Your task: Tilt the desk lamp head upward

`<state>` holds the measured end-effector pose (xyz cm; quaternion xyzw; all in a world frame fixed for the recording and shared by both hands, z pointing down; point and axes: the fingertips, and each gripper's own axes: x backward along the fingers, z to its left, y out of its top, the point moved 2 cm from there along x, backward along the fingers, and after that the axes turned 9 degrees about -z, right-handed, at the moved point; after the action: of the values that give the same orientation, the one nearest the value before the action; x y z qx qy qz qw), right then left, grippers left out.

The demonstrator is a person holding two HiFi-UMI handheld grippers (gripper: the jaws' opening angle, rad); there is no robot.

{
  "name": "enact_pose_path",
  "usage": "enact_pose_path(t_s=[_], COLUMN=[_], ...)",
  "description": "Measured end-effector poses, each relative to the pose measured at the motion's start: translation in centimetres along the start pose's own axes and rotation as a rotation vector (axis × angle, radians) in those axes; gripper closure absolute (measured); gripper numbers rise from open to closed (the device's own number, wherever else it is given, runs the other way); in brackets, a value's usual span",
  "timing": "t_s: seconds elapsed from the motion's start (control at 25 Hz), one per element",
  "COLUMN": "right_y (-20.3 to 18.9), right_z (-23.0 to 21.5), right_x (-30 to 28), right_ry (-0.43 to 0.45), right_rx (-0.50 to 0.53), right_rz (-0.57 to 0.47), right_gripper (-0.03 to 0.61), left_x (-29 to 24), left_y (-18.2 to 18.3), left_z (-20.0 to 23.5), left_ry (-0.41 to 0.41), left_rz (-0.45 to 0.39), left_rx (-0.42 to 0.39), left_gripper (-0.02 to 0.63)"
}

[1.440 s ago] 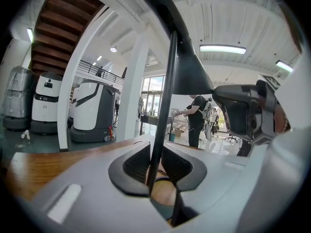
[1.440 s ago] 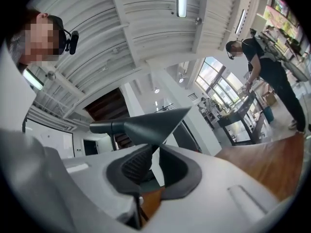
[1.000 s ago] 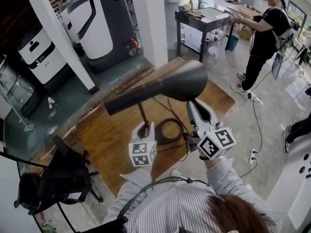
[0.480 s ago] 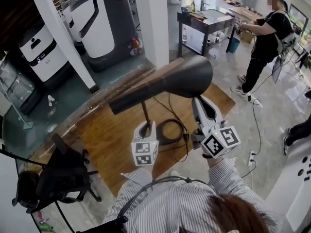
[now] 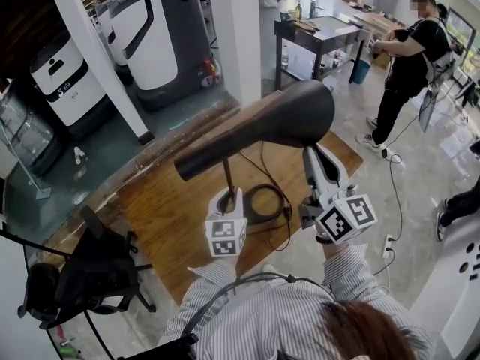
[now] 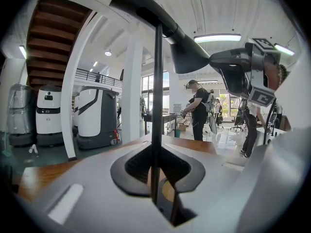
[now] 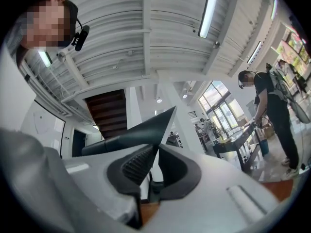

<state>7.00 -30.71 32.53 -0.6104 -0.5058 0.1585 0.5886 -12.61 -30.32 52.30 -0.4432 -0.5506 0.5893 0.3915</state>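
The left gripper [image 5: 227, 197], whose jaws have just been closing, clamps the desk lamp's thin stem [image 5: 228, 172] above the wooden tabletop [image 5: 169, 216]. The lamp head [image 5: 270, 122] runs from a narrow tail at 8 o'clock to a wide mouth at 2 o'clock. The right gripper [image 5: 313, 154], nearer that mouth, pinches its rim from 6 o'clock and points slightly upward, seemingly well placed to raise it.

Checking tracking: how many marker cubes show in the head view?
2. One marker cube on the left gripper, whose jaws have just been closing round the lamp stem; the other on the right gripper, beneath the lamp head. None seems hidden.
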Motion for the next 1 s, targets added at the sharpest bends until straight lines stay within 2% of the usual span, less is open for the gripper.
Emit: enact_pose_path(t_s=[0.48,1.0], right_y=[3.0,5.5], right_z=[1.0,2.1], right_x=[-0.5,-0.9], right_ry=[0.013,0.043], right_rx=[0.009,0.1], right_rz=[-0.064,-0.096], right_gripper=[0.548,0.548], left_x=[0.4,0.4], left_y=[-0.1,0.1], left_z=[-0.1,-0.4], left_ry=[0.006,0.018], left_rz=[0.003,0.007], left_rx=[-0.017,-0.062], left_gripper=[0.571,0.571])
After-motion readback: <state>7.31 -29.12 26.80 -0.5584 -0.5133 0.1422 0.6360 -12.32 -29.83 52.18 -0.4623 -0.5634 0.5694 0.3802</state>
